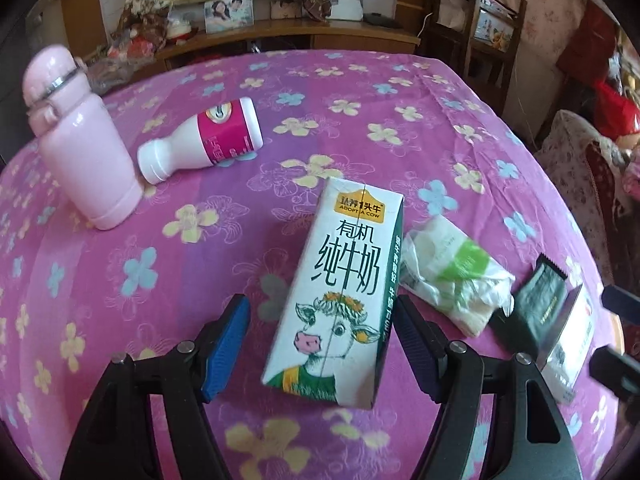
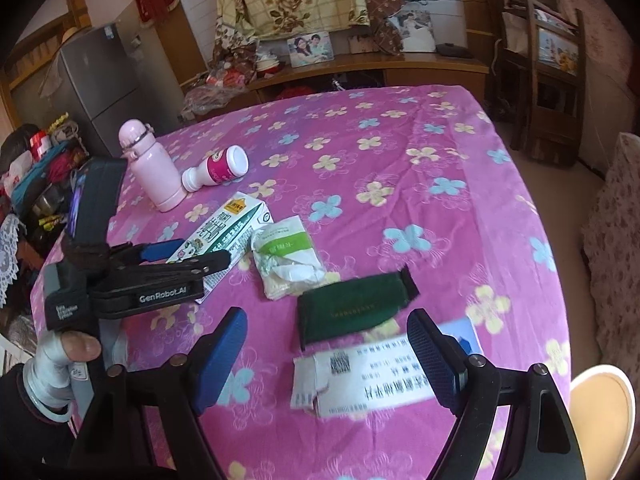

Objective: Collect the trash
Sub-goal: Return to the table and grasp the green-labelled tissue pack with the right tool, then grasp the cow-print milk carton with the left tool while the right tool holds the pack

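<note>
Two grippers are over the table (image 2: 400, 128) with its pink flowered cloth, and both stand open. The left gripper (image 1: 322, 322) straddles the milk carton (image 1: 340, 280), which lies flat near the table's near edge, cow print facing up; its right pad sits just at the carton's green side, its left pad stands clear of the carton, so no grip there. In the right wrist view the left gripper (image 2: 192, 258) shows from the side, a hand (image 2: 76, 346) on its handle at the left edge.

The right gripper (image 2: 326, 354) hangs wide above a torn white paper slip (image 2: 372, 384) with a printed code, close to the near edge; whether the right pad touches it I cannot tell. Just beyond that slip lies a dark green sachet (image 2: 352, 308), and beyond that a crumpled white-and-green wrapper (image 2: 286, 258), right beside the carton.

Toward the left edge stands a pink flask (image 1: 84, 148), upright. A white bottle with a magenta label (image 1: 202, 140) lies on its side just beside it, neck pointing at the flask's base. Behind the far edge runs a wooden shelf (image 2: 400, 68) with framed photos (image 2: 310, 50).
</note>
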Demonstrator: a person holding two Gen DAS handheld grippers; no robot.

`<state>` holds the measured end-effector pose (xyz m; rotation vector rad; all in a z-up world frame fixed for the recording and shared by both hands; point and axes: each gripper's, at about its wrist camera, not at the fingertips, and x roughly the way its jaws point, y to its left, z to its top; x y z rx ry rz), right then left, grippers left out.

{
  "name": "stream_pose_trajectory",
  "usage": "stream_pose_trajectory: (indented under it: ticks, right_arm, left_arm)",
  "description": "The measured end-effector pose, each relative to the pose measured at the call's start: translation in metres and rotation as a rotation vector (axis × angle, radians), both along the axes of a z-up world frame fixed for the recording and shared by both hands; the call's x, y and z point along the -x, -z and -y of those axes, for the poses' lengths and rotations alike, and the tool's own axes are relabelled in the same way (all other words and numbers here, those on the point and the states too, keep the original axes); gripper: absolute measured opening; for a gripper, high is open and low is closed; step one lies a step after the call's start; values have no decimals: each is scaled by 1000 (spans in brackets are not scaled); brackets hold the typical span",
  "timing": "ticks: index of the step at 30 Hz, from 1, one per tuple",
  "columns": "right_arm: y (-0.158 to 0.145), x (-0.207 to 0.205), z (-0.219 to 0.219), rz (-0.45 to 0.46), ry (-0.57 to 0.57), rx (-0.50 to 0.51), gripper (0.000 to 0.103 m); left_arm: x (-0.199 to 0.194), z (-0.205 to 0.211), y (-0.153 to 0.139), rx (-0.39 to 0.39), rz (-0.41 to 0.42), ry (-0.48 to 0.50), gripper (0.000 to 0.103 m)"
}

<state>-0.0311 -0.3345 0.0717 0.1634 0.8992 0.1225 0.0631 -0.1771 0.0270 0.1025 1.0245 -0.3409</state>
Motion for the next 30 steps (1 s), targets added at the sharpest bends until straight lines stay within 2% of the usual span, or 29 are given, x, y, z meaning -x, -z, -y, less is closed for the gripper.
stream_pose_trajectory:
  ticks: [1, 6, 9, 13, 16, 17, 19, 22, 30]
  right_arm:
    - [2, -4, -3, -1, -10, 6, 85]
    - [13, -34, -28, -18, -69, 46, 85]
    - [21, -56, -45, -37, -88, 77, 85]
    - [39, -86, -67, -79, -101, 173, 85]
    - [52, -95, -75, -113, -100, 196, 83]
    - [54, -93, -77, -111, -96, 190, 66]
    - [50, -85, -80, -81, -88, 201, 41]
    - [41, -69, -76, -62, -92, 130, 41]
    - [-1, 3, -69, 33, -104, 62, 41]
  left_arm:
    - [-3, -2, 1, 9, -13, 2, 60]
    - [1, -20, -4, 1, 3, 3, 59]
    - [10, -42, -11, 15, 14, -32, 58]
    - [26, -61, -15, 29, 19, -45, 57]
    - [38, -66, -17, 32, 28, -52, 57]
    - [41, -66, -16, 37, 28, -52, 57]
    - [45, -67, -16, 48, 23, -52, 57]
    - [56, -68, -18, 61, 25, -50, 57]
    - [92, -60, -33, 72, 57, -15, 55]
